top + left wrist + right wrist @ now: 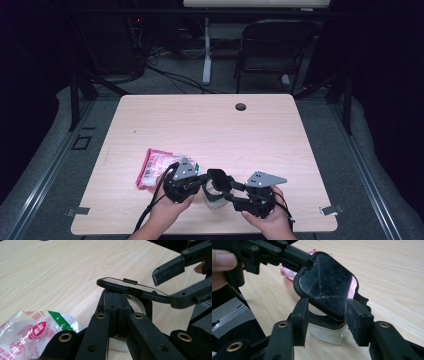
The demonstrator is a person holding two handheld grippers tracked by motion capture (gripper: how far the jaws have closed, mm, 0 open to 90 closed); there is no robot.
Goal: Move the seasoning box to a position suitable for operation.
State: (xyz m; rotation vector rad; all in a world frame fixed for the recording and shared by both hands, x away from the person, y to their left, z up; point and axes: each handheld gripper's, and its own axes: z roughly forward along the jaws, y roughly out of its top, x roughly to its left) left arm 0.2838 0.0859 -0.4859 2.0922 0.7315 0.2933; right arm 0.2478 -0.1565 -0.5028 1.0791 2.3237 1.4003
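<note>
Container (214, 195) of clear plastic near 6 o'clock edge of table (210, 125), between both hands, black hinged lid (327, 286) raised. Left tool (117, 303) clamped shut on lid edge (from 9 o'clock side in high view). Right tool (327, 320) with jaws apart, on either side of lid, not pressing. Pink snack bag (156, 167) just beside, at 10 o'clock from container.

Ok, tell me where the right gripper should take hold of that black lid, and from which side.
Take the black lid by its two side edges near the lower end, where the open jaws of the right gripper already straddle it. Come from the side opposite the left gripper, which pinches the far edge. The lid is a thin flat plate tilted above the clear container, so its edges are free.
</note>
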